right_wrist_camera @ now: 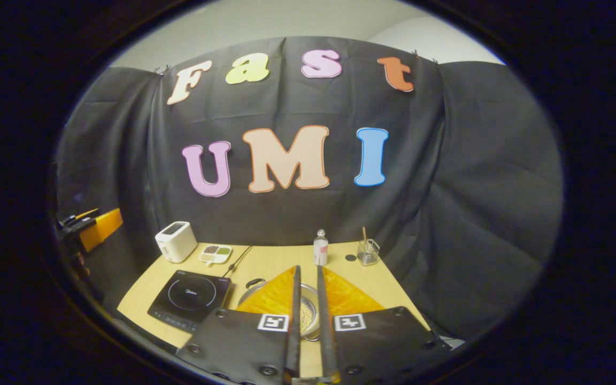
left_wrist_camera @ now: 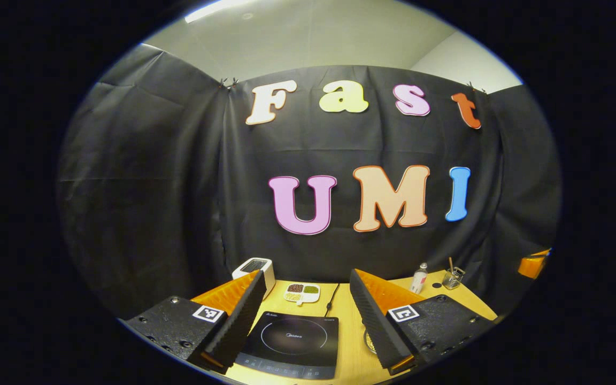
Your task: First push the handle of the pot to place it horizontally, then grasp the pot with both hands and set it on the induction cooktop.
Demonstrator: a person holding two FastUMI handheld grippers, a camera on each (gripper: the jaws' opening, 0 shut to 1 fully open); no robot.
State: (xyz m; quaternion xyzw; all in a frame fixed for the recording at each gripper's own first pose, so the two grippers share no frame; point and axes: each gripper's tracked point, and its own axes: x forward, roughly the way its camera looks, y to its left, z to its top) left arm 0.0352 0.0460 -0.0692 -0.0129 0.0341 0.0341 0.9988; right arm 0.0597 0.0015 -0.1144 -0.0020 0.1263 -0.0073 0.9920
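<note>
A steel pot stands on the wooden table, right of the black induction cooktop. Its black loop handle sticks out at the far left of its rim. My right gripper hovers above and in front of the pot, shut with only a thin slit between the fingers and nothing held. They hide most of the pot. My left gripper is open wide above the cooktop, holding nothing. A sliver of the pot shows beside its right finger.
At the back of the table stand a white toaster, a small divided dish, a small bottle and a glass holder with a stick. A cord runs back from the cooktop. The left gripper shows at the far left.
</note>
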